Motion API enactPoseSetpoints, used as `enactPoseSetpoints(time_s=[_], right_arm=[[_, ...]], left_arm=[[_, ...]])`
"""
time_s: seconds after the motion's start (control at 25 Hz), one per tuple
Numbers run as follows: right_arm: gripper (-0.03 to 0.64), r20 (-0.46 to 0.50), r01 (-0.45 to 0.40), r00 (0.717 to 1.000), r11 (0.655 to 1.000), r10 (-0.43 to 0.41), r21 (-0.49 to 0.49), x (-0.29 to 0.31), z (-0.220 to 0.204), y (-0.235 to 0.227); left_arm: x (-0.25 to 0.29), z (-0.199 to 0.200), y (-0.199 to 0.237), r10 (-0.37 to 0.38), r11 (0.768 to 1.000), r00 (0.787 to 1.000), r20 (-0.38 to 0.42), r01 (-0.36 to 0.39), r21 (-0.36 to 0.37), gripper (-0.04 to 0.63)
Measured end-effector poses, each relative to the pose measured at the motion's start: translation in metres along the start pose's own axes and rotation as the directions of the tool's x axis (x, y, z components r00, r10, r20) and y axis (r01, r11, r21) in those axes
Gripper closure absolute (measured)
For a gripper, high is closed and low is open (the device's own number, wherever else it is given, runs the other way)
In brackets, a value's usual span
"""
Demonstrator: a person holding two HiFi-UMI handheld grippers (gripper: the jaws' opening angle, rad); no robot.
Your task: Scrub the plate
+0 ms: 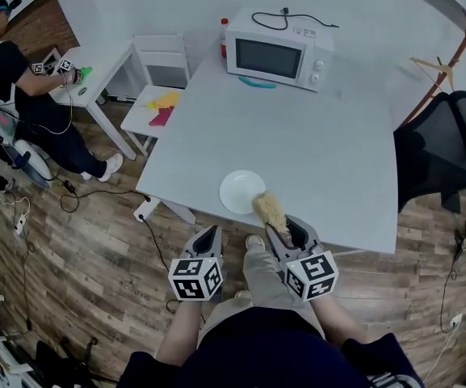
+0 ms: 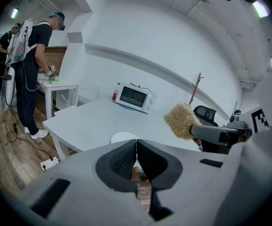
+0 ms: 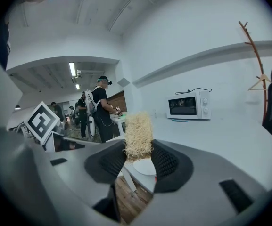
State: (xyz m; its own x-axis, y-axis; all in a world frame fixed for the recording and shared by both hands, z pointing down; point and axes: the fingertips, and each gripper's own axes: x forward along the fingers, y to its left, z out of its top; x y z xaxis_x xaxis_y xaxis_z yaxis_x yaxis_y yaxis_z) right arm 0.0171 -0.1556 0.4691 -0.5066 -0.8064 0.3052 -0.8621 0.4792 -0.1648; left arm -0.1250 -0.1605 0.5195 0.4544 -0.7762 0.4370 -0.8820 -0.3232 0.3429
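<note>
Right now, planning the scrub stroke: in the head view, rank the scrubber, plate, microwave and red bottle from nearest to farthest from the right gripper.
1. Scrubber, clamped in the right gripper.
2. Plate, just ahead-left, near the table edge.
3. Microwave, at the table's far side.
4. Red bottle, behind the microwave's left end.

Low in the middle of your right gripper view, the scrubber (image 3: 138, 135) looks like coarse, straw-coloured fibre, and the pads (image 3: 166, 161) flanking it are dark, matt and ribbed. At the lower centre of your head view you have a smooth white plate (image 1: 239, 191), a matt pale table (image 1: 313, 136) and a wood-plank floor (image 1: 79, 241).
</note>
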Motion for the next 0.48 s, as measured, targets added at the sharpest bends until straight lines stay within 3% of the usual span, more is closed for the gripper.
enactPoseSetpoints(time_s=[0.48], right_arm=[[0.453,-0.122,-0.056,0.991,0.997,0.049,-0.058,0.089,-0.023,-0.043]], left_arm=[[0.098,0.003,0.032,0.012,0.999,0.997,-0.079,-0.016,-0.049,0.577]])
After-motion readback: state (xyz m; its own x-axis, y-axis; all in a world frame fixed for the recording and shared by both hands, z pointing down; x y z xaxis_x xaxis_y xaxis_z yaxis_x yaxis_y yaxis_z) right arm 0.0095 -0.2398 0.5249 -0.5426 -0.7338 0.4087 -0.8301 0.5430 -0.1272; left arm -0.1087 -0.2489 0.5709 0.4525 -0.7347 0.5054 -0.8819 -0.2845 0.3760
